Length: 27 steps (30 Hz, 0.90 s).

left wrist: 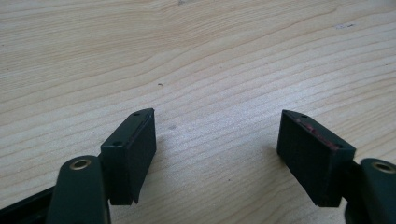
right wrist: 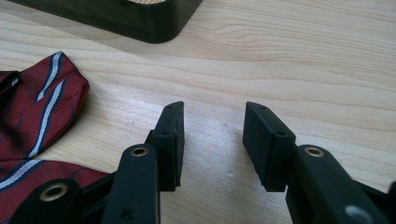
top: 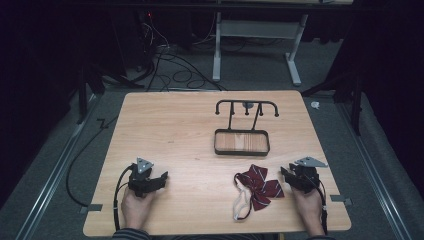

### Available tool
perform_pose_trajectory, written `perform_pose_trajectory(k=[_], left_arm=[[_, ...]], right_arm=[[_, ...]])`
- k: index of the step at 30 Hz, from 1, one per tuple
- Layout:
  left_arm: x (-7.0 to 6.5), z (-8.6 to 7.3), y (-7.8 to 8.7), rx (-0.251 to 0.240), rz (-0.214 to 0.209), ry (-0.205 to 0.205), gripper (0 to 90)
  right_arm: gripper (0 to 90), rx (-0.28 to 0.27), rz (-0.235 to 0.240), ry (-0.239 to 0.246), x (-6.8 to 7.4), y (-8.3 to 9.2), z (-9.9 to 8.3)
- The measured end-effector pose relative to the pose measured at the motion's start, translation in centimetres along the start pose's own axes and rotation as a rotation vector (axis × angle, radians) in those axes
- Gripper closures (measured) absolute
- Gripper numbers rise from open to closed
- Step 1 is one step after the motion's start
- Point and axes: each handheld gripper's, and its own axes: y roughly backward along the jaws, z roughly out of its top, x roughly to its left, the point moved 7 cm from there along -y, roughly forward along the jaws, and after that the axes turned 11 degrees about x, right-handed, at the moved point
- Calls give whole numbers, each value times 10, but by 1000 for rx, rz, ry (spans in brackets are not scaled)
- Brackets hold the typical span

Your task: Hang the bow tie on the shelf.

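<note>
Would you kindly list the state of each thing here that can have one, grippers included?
Left gripper: open, empty, over bare wood.
Right gripper: open, empty, beside the bow tie.
Bow tie: lying flat on the table, strap loose, not held.
Rack: upright, nothing on its hooks, tray empty.

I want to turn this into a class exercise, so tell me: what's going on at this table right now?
A person sits at a wooden table with a two-jaw gripper in each hand. Both the left gripper and the right gripper rest near the table's near edge with jaws open, holding nothing. A dark red striped bow tie with a white strap lies just beside the right gripper, untouched. Farther back stands a small black rack with a tray base and hooks on top. Nothing hangs on it yet.
</note>
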Motion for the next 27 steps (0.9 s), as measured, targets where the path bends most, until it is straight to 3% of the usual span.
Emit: perform_pose_trajectory(k=[10, 21, 27], left_arm=[[0, 0, 0, 0, 0, 0, 287], [0, 0, 0, 0, 4, -1, 286], [0, 0, 0, 0, 4, -1, 286]], right_arm=[[603, 1, 3, 0, 0, 0, 0], [626, 0, 32, 32, 2, -1, 2], [658, -14, 62, 19, 4, 2, 5]])
